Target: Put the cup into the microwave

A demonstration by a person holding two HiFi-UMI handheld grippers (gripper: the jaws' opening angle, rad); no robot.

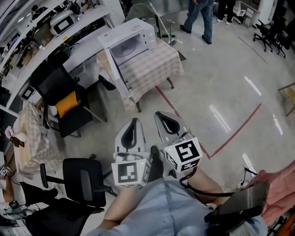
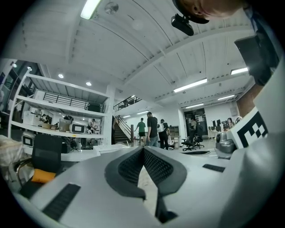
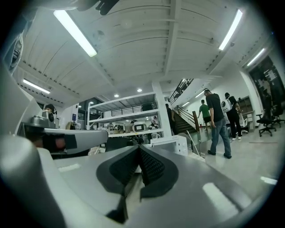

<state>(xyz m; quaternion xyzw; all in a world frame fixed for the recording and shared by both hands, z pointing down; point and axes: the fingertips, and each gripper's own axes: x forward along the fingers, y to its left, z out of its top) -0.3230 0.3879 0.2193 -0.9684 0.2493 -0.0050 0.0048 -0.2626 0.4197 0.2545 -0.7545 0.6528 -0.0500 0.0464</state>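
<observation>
A white microwave [image 1: 131,40] stands on a table with a checked cloth [image 1: 154,69], well ahead of me, and its cavity faces me. It also shows small in the right gripper view, as the white microwave [image 3: 171,143] just beyond the jaws. I see no cup in any view. My left gripper [image 1: 133,122] and right gripper [image 1: 163,115] are held side by side over the floor, close to my body, both pointing toward the table. In the left gripper view my left gripper [image 2: 143,149] is shut with nothing in it. My right gripper [image 3: 139,148] is shut and empty as well.
A black office chair with an orange cushion [image 1: 69,103] stands left of the table, and another black chair [image 1: 85,182] is beside my left arm. Shelving [image 1: 55,27] runs along the left. Red floor tape [image 1: 230,133] crosses on the right. People [image 1: 203,14] walk far ahead.
</observation>
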